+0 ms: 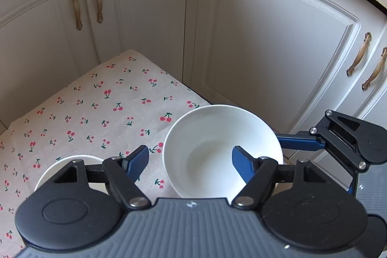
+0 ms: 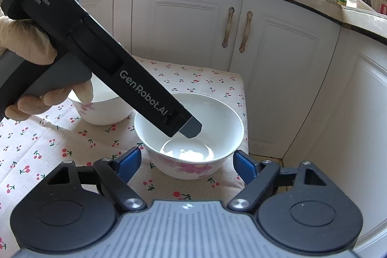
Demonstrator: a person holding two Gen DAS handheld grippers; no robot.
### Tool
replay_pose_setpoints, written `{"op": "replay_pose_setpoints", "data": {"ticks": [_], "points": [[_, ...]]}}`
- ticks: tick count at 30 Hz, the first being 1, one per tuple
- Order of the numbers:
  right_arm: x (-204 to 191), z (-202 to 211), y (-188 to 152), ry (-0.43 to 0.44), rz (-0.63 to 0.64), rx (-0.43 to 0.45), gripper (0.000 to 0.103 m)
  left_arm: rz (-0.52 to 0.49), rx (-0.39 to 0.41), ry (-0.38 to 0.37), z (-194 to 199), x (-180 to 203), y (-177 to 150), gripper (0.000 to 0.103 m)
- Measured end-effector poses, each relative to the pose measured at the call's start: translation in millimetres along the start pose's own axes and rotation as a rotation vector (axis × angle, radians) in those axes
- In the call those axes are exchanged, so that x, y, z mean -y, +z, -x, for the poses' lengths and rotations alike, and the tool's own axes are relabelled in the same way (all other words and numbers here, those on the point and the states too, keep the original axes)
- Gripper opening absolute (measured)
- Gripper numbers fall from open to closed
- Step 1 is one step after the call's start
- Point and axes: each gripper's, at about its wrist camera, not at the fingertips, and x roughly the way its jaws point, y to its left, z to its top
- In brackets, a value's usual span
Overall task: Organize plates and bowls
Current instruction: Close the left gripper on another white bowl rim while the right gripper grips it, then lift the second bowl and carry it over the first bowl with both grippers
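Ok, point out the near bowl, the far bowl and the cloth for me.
near bowl (image 2: 191, 156), right wrist view, on its glossy inner bottom.
far bowl (image 2: 104, 113), right wrist view, on its outer wall.
cloth (image 1: 96, 113), left wrist view, on a bare cherry-print patch.

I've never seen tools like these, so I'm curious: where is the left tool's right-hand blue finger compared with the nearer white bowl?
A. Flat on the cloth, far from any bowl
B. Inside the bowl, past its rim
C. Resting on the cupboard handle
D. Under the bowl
B. In the left wrist view the blue finger shows against the white bowl's inner wall, and the other finger lies outside the rim.
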Motion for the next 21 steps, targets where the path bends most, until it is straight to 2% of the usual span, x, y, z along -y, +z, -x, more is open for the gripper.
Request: {"op": "replay_pose_setpoints", "data": {"ticks": [6, 8, 21], "points": [[0, -2, -1, -0.002, 0.013, 0.002, 0.087, -0.009, -0.009, -0.012, -7, 3, 2, 0.073], [-1, -4, -2, -0.005, 0.011, -0.001, 0.087, -0.005, -0.016, -0.018, -10, 3, 2, 0.064], [0, -1, 0, -0.001, -0.005, -0.012, 0.085, -0.020, -0.019, -0.015, -11, 10, 0, 0.064]]}}
